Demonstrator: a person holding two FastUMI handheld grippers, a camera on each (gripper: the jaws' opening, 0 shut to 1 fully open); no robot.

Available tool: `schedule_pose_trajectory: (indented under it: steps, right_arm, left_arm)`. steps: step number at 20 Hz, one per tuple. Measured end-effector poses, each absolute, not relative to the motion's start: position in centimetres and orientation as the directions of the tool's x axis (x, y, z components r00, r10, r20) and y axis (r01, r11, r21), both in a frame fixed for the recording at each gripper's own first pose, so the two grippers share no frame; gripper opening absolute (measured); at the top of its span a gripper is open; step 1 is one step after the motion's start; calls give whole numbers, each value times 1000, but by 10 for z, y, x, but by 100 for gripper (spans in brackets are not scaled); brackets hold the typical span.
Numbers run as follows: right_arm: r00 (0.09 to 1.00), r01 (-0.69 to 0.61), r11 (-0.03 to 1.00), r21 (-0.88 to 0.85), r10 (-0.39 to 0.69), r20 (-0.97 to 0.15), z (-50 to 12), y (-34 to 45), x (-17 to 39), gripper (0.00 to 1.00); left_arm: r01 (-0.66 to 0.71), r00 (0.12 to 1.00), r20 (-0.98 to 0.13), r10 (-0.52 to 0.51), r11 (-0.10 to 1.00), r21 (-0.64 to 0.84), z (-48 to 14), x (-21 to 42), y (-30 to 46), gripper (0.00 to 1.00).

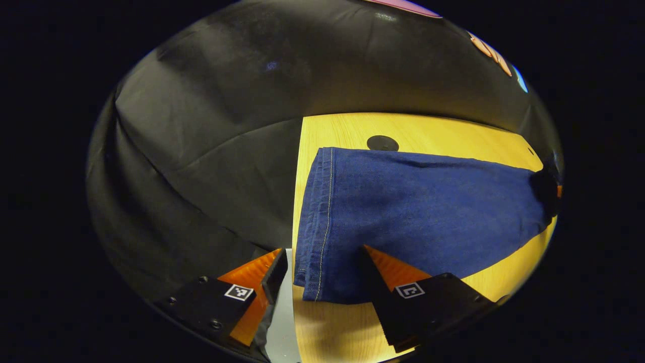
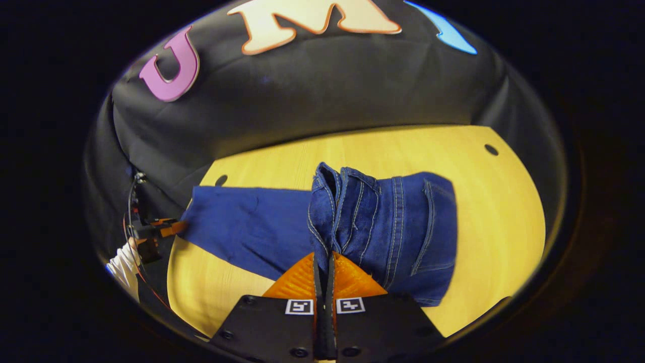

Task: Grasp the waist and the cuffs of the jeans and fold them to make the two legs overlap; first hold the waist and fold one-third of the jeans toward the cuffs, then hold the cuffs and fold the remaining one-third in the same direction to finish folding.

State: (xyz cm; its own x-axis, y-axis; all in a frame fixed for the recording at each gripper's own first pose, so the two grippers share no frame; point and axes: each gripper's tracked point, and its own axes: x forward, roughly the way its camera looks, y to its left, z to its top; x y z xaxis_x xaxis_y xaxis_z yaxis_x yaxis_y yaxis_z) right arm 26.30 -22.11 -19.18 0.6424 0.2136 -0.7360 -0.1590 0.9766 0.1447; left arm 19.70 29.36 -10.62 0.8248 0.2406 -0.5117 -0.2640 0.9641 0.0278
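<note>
Dark blue jeans [image 1: 428,212] lie along a yellow wooden table [image 1: 453,131], legs overlapped. The hemmed cuffs [image 1: 315,222] sit at the table's left edge, between the fingers of my open left gripper [image 1: 322,259]. One finger [image 1: 388,267] is over the denim and the other is off the table's edge. In the right gripper view, the waist end [image 2: 383,222] is folded over onto the legs [image 2: 242,227], back pocket up. My right gripper [image 2: 322,259] is shut on the bunched waistband. Far off at the cuffs, the left gripper [image 2: 164,227] appears again.
Black cloth walls close in the table's back and left side. Round holes mark the tabletop [image 1: 383,142] [image 2: 491,149]. A white sleeve [image 2: 123,267] shows behind the left gripper. Bare wood [image 2: 504,212] lies to the right of the folded waist.
</note>
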Motion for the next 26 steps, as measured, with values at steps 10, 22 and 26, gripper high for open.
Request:
schedule_pose_trajectory:
  steps: [10, 22, 26]
  right_arm:
    - [580, -184, 980, 79, 173, -796, -185, -246, 264, 0]
    - [611, -139, 980, 143, 199, -766, -174, -238, 273, 3]
    - [650, -108, 964, 243, 254, -716, -164, -225, 283, 3]
  left_arm:
    - [-260, 858, -477, 191, 962, -82, -100, 205, 281, 68]
    - [-260, 866, -469, 174, 958, -125, -101, 214, 265, 0]
    - [-215, 911, -391, 131, 960, -179, -69, 214, 238, 0]
